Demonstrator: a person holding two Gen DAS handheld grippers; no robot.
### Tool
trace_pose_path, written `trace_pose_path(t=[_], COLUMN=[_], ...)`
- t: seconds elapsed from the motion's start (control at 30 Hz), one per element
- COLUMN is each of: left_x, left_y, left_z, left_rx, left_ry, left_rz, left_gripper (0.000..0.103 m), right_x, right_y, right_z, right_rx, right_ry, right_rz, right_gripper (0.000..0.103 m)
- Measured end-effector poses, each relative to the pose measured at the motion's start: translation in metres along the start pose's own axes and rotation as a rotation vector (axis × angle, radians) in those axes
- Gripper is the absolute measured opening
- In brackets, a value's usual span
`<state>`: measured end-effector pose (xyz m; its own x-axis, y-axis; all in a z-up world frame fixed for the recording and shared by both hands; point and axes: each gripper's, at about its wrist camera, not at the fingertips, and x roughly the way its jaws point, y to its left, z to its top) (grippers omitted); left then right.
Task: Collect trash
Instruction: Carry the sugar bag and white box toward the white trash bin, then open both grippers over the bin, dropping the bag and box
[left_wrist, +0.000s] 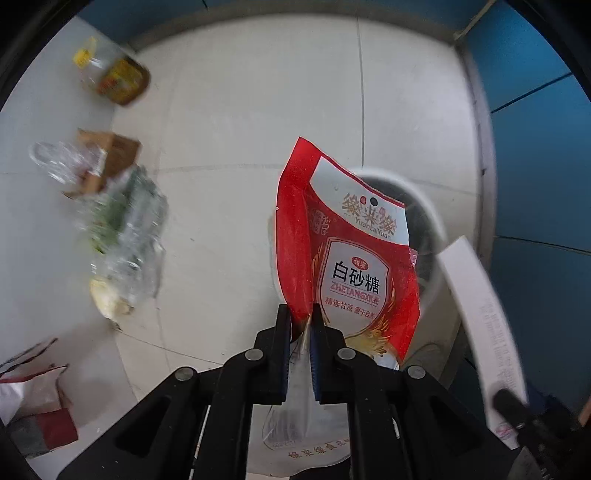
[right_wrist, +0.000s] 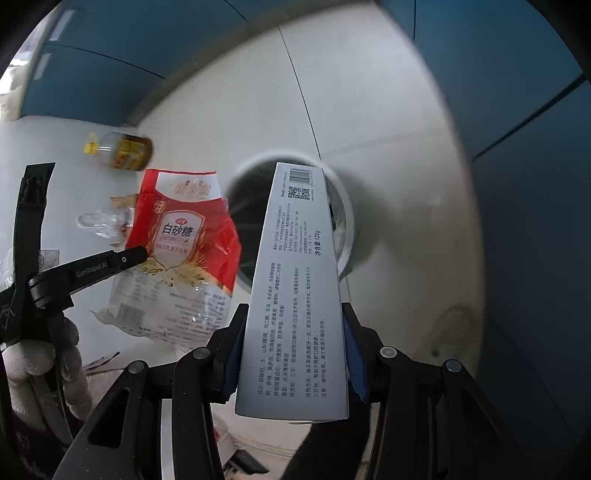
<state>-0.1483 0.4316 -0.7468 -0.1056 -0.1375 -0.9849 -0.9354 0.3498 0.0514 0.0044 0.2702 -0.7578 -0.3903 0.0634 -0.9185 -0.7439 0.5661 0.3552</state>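
Trash: two pieces in hand, both up over the white bin (left_wrist: 432, 206), which sits on the tiled floor (left_wrist: 240, 110) close to the blue wall panels (left_wrist: 535, 147). Bin mouth is dark inside, rim round and white.

White carton (right_wrist: 295, 295), long and flat with small black print, barcode and QR code at its far end, is clamped across its width between the pads of the right tool (right_wrist: 293, 354). Its far end reaches over the bin opening. From the left camera the same carton shows at the right edge, slanted, just beside the bin.

Red sugar bag (left_wrist: 351, 266), red and white front with a clear crumpled lower part, is pinched by the left tool (left_wrist: 301, 321) at one lower corner. Bag stands up from the jaws, top edge overlapping the bin rim in view. Whether it's directly above the opening, can't tell. A gloved hand (right_wrist: 40, 376) grips the left tool's handle.

Still on the floor, well apart from the bin:
- crushed clear plastic bottles with green labels (left_wrist: 125, 229), blurred
- brown cardboard box (left_wrist: 110, 158), touching the clear plastic pile
- oil bottle (left_wrist: 114, 74), yellow cap, lying on its side
- torn red and white packaging (left_wrist: 33, 398) at the near left edge
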Motion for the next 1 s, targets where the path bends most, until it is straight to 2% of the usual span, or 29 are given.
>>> trace_pose_path(t=[0.1, 0.13, 0.2, 0.3, 0.33, 0.37, 0.4, 0.5, 0.57, 0.73, 0.9, 1.0], left_x=[0.046, 0.056, 0.062, 0.067, 0.063, 0.056, 0.048, 0.023, 0.004, -0.056, -0.128, -0.177], left_y=[-0.005, -0.004, -0.003, -0.003, -0.001, 0.0, 0.001, 0.016, 0.023, 0.038, 0.042, 0.043], left_z=[0.017, 0.02, 0.025, 0.032, 0.031, 0.028, 0.025, 0.019, 0.012, -0.017, -0.05, -0.074], left_rx=[0.025, 0.032, 0.039, 0.038, 0.041, 0.045, 0.045, 0.029, 0.018, -0.016, -0.049, -0.069], left_ry=[0.043, 0.057, 0.07, 0.084, 0.078, 0.071, 0.058, 0.005, -0.029, -0.11, -0.24, -0.295], left_rz=[-0.002, 0.0, -0.008, -0.02, -0.005, 0.01, 0.022, 0.06, 0.074, 0.128, 0.119, 0.105], left_gripper=[0.008, 0.012, 0.015, 0.03, 0.056, 0.095, 0.103, 0.103, 0.103, 0.103, 0.103, 0.103], right_x=[0.053, 0.064, 0.087, 0.109, 0.11, 0.107, 0.102, 0.082, 0.061, -0.002, -0.08, -0.131], right_y=[-0.007, -0.008, -0.014, -0.014, -0.012, -0.01, -0.01, -0.016, -0.011, 0.019, 0.046, 0.06], right_z=[0.017, 0.02, 0.033, 0.05, 0.053, 0.057, 0.063, 0.072, 0.072, 0.059, 0.028, 0.009], right_rx=[-0.009, -0.014, -0.011, 0.002, 0.0, 0.0, 0.001, 0.001, -0.013, -0.113, -0.198, -0.233], right_ry=[0.06, 0.079, 0.117, 0.17, 0.169, 0.161, 0.149, 0.117, 0.088, -0.026, -0.132, -0.178], right_rz=[-0.004, -0.007, -0.007, -0.013, -0.02, -0.027, -0.029, -0.046, -0.072, -0.207, -0.317, -0.33], right_gripper=[0.049, 0.049, 0.05, 0.057, 0.072, 0.086, 0.087, 0.087, 0.095, 0.1, 0.101, 0.101])
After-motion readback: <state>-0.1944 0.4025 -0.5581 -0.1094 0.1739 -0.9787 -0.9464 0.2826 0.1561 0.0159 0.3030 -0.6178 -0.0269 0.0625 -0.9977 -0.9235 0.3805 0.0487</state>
